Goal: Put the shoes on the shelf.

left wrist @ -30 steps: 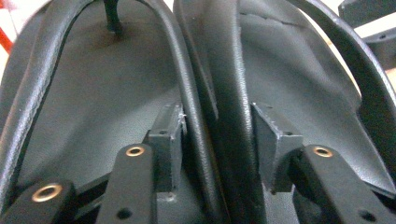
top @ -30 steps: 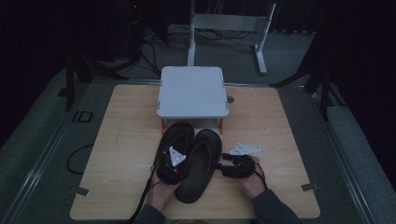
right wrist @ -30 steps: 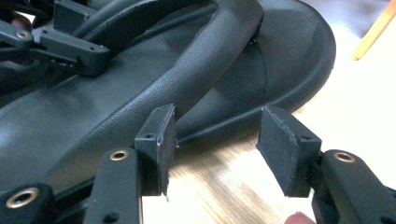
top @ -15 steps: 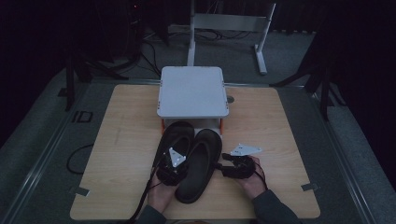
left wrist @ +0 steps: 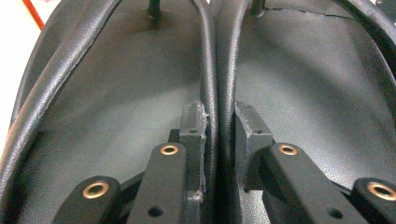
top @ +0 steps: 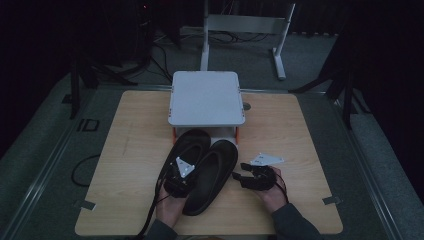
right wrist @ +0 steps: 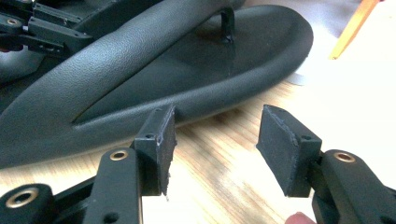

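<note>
Here, left tongs [left wrist: 219, 135] pinching straps [left wrist: 215, 84].

high view looks down; gripper views sit close, sharing sandals [top: 202, 172].

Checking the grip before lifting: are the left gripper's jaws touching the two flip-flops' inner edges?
Touching. In the left gripper view the left gripper has its jaws pressed onto the adjoining inner edges of the left flip-flop and right flip-flop, with no gap.
</note>
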{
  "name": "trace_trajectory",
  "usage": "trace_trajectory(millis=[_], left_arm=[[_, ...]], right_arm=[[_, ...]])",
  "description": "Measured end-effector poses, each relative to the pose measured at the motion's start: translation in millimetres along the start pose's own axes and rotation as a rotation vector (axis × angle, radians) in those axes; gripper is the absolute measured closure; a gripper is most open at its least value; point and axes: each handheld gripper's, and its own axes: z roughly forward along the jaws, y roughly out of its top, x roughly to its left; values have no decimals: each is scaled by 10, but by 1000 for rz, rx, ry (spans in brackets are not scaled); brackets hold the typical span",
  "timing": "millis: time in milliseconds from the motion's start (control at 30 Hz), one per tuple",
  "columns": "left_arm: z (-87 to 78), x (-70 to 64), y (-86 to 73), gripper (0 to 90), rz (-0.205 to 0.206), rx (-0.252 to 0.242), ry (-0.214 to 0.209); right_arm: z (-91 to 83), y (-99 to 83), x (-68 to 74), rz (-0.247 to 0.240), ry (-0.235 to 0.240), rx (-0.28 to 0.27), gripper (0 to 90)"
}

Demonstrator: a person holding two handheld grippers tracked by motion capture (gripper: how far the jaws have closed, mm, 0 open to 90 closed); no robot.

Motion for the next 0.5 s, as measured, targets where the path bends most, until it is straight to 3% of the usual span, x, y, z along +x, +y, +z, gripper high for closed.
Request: trace_trajectory(millis=[300, 500], left_arm=[[-50, 134, -36, 758, -44, 3, 49], [-64, 133, -6, 758, -61, -7, 29]], right_arm=[[-18, -12, -29, 7, -4, -4, 459], [-12, -14, -32, 10, -8, -3, 459]])
